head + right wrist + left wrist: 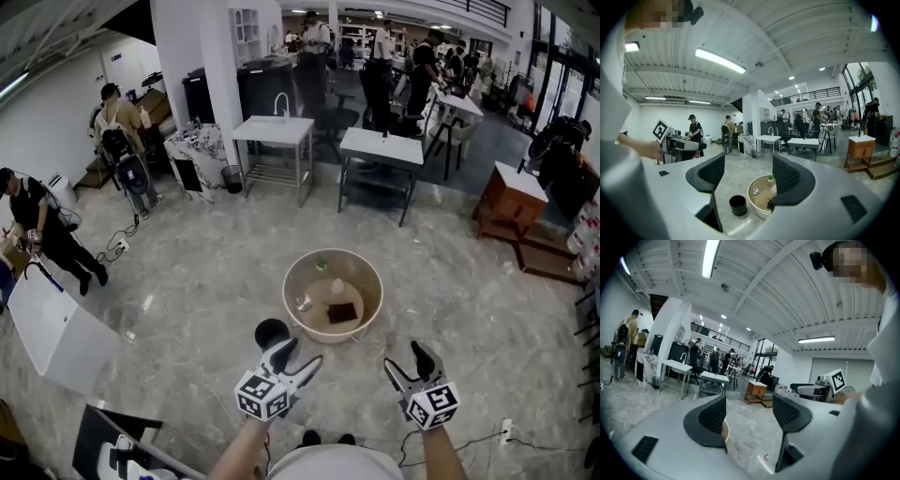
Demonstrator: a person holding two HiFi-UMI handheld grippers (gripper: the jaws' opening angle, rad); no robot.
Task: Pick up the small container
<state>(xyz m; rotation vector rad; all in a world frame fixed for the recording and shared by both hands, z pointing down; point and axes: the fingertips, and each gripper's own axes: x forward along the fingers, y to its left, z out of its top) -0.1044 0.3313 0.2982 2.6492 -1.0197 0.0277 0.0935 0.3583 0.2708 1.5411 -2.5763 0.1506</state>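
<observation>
On the marbled floor (pixel 206 281), the small black container (pixel 272 332) is stood just beside a beige basin (pixel 333 251). The left gripper (pixel 305 351) and right gripper (pixel 401 355) are held released, nothing grasped.

Looked down on a pale marbled floor (pixel 187 272). Saw a round beige tub (pixel 305 272) standing right on it, out in the open. Spotted a small black container (pixel 272 334) upright just beside the tub's left side. Caught a white table (pixel 382 147) farther back.

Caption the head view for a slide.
Left gripper and right gripper, jaws open and empty, hover short of the small black container beside a beige basin.
</observation>
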